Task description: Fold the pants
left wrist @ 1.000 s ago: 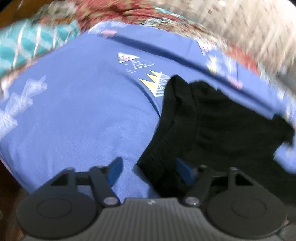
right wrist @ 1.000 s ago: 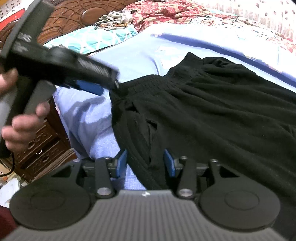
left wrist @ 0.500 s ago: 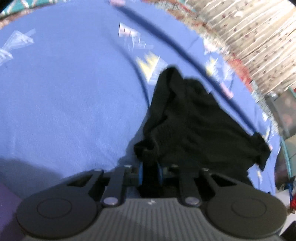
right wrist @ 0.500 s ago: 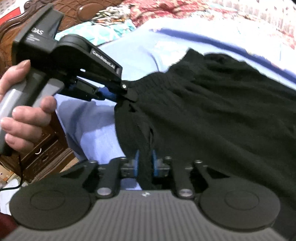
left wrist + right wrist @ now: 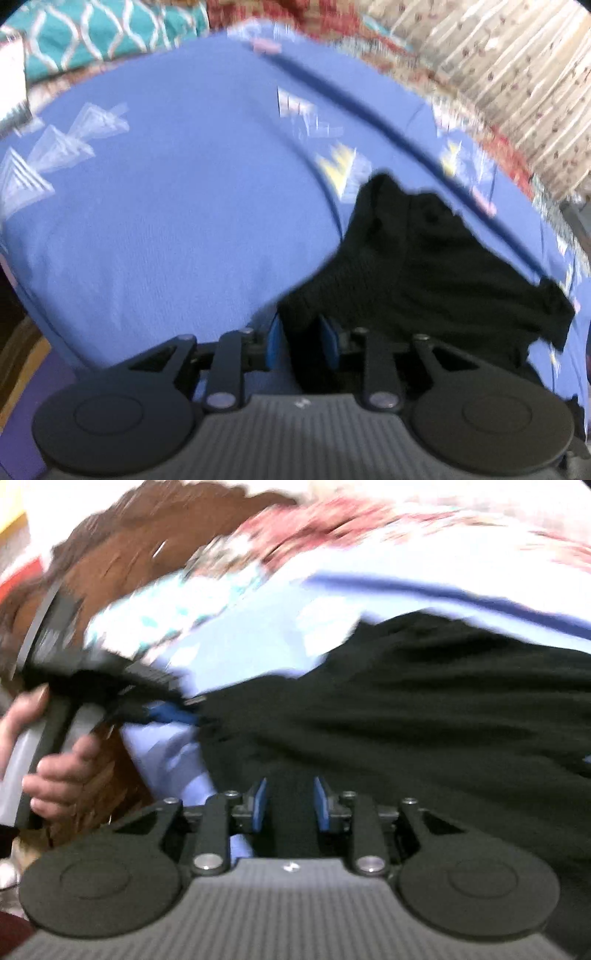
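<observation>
Both grippers, left (image 5: 300, 345) and right (image 5: 288, 805), now grasp the waistband of the pants (image 5: 424, 266), where a second ago they stood spread. The blur suggests, I think, a lift beginning. Beyond, the pants trail across the blue sheet (image 5: 177, 221) toward the pillow (image 5: 92, 33).

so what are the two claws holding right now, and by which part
Both hold the black pants: left claw and right claw each have the waistband edge between their blue fingers.
</observation>
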A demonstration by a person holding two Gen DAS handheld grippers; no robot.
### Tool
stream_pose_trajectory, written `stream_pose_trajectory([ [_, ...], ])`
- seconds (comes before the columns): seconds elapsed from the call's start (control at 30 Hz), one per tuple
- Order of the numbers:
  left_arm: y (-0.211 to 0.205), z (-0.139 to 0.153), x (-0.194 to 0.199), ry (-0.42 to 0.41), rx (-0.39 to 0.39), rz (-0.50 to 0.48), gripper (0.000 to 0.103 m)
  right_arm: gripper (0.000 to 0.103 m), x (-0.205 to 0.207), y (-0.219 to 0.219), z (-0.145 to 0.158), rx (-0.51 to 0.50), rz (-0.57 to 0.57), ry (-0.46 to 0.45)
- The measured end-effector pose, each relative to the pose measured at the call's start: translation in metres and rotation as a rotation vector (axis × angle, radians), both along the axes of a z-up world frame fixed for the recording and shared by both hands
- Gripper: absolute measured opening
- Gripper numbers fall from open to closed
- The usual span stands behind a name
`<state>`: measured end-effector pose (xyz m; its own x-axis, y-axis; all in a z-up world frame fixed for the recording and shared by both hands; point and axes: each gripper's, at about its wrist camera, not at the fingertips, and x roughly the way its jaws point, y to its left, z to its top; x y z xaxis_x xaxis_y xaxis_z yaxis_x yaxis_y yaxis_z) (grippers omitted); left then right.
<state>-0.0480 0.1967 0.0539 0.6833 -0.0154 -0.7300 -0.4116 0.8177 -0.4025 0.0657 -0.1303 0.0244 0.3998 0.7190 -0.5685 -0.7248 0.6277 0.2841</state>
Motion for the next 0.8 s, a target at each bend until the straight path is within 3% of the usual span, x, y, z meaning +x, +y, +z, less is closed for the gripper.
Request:
stream_pose_trajectory([
  [0.1, -0.002, 0.019, -0.007, -0.052, 0.062, 0.045, 0.023, 0.031, 0.009, -0.094, 0.005, 0.073, -0.264, -0.011],
  [0.17, -0.007, 0.022, -0.002, -0.06, 0.063, 0.03, 0.022, 0.031, 0.009, -0.161, 0.004, 0.092, -0.468, -0.022],
  [0.33, -0.061, 0.022, 0.029, -0.039, 0.094, -0.126, 0.022, 0.034, -0.021, -0.34, 0.001, 0.119, -1.036, -0.069],
  [0.4, -0.087, 0.018, 0.043, -0.02, 0.082, -0.192, 0.022, 0.056, -0.028, -0.398, -0.005, 0.104, -1.238, -0.075],
  [0.47, -0.11, 0.012, 0.053, 0.004, 0.077, -0.245, 0.023, 0.065, -0.025, -0.439, -0.015, 0.121, -1.396, -0.018],
  [0.53, -0.131, 0.004, 0.058, 0.037, 0.082, -0.282, 0.023, 0.065, -0.014, -0.478, -0.032, 0.232, -1.445, 0.087],
  [0.63, -0.157, -0.009, 0.063, 0.095, 0.1, -0.321, 0.023, 0.06, 0.013, -0.505, -0.053, 0.33, -1.419, 0.2],
  [0.67, -0.163, -0.014, 0.063, 0.114, 0.111, -0.329, 0.023, 0.03, 0.021, -0.502, -0.056, 0.345, -1.396, 0.212],
  [0.7, -0.168, -0.019, 0.063, 0.136, 0.123, -0.333, 0.023, 0.008, 0.025, -0.501, -0.056, 0.35, -1.382, 0.223],
  [0.73, -0.171, -0.023, 0.063, 0.156, 0.131, -0.334, 0.023, 0.008, 0.024, -0.497, -0.053, 0.351, -1.372, 0.237],
  [0.8, -0.175, -0.027, 0.062, 0.182, 0.144, -0.334, 0.022, 0.007, 0.006, -0.491, -0.033, 0.346, -1.404, 0.161],
])
